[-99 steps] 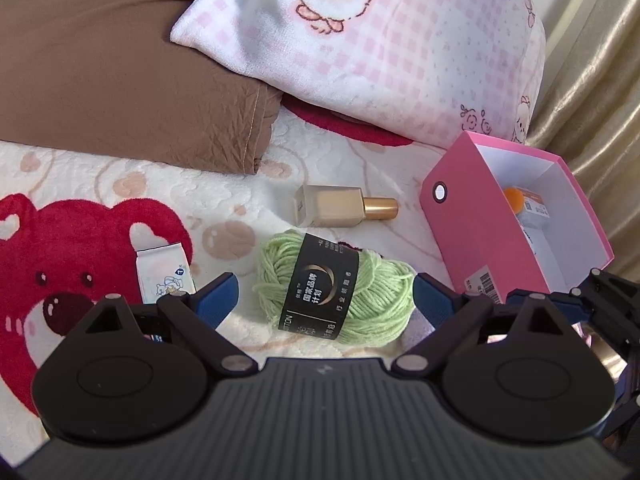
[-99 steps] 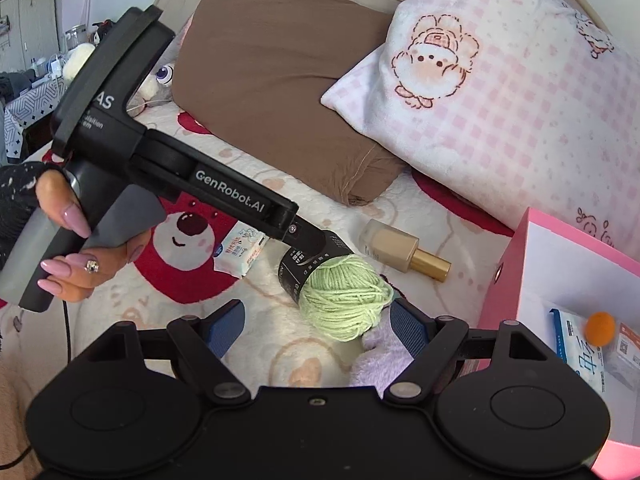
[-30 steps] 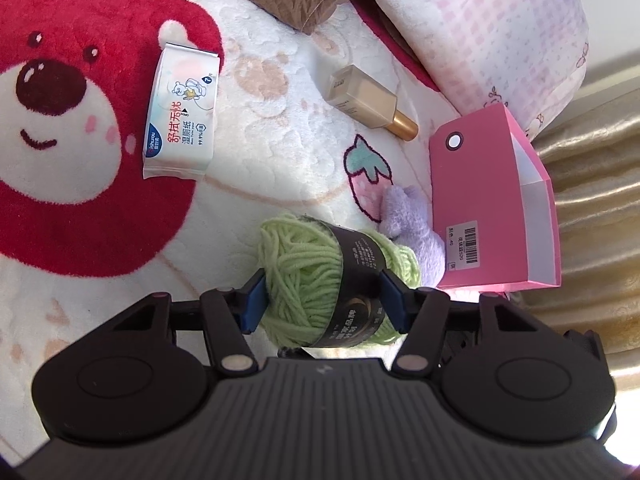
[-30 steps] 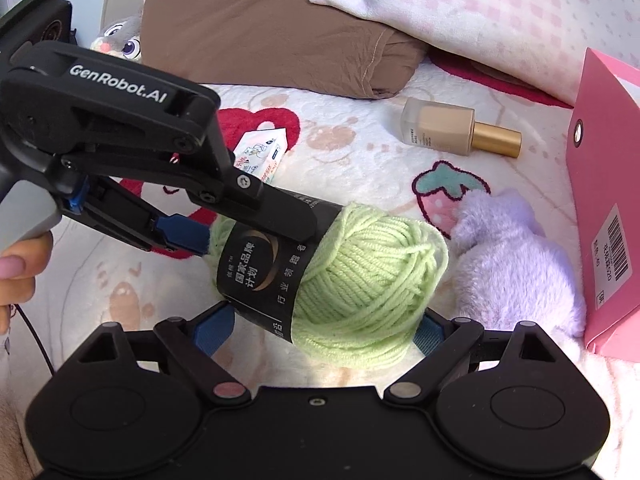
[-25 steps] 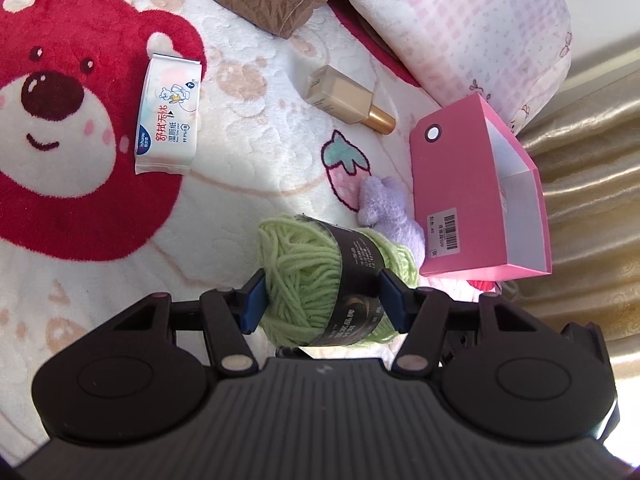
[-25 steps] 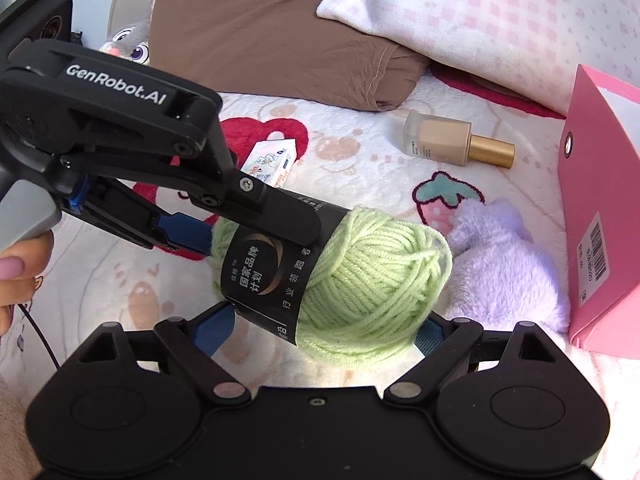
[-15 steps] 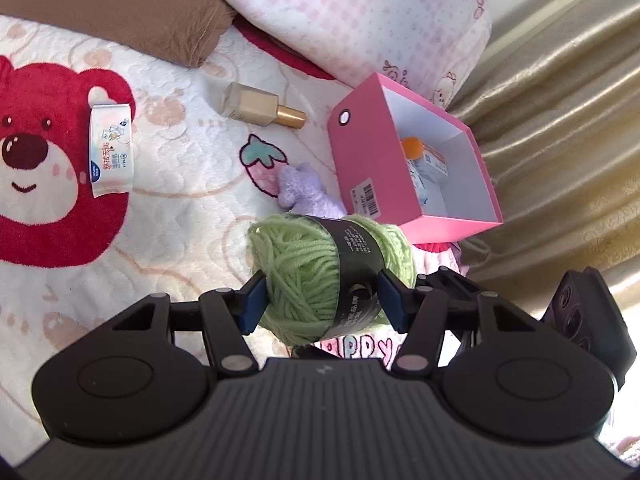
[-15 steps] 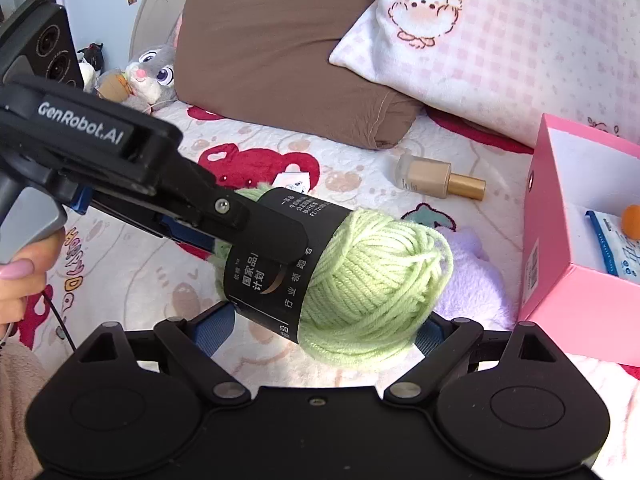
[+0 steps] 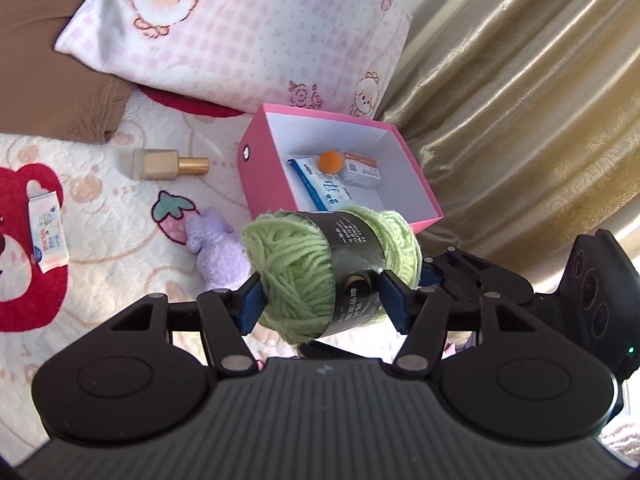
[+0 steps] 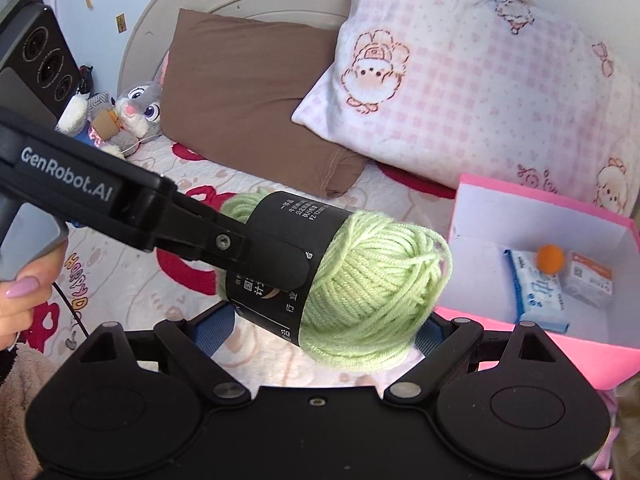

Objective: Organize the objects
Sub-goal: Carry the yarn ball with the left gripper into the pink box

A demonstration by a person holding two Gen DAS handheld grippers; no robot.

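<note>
A light green yarn ball [image 9: 296, 276] with a black label hangs in the air, and my left gripper [image 9: 320, 298] is shut on it, blue pads pressing the label from both sides. In the right wrist view the same yarn ball [image 10: 376, 292] is held by the left gripper's finger [image 10: 272, 260], which reaches in from the left. My right gripper [image 10: 322, 330] stands wide open just under the ball, its pads apart from it. The open pink box [image 9: 264, 184] lies just beyond the yarn, holding an orange ball [image 9: 330, 160], a wipes pack [image 9: 324, 190] and a small carton [image 9: 360, 174].
On the bear-print blanket lie a beige bottle with a gold cap [image 9: 160, 164], a white wipes pack [image 9: 46, 236] and a purple plush [image 9: 218, 252]. A pink checked pillow [image 9: 240, 32] and a brown pillow [image 10: 248, 100] lie behind. A gold curtain [image 9: 520, 120] hangs right of the box.
Both grippers have risen from the blanket, the left one carrying the yarn, and moved toward the pink box. The box's inside has come into view; the left wrist has rolled.
</note>
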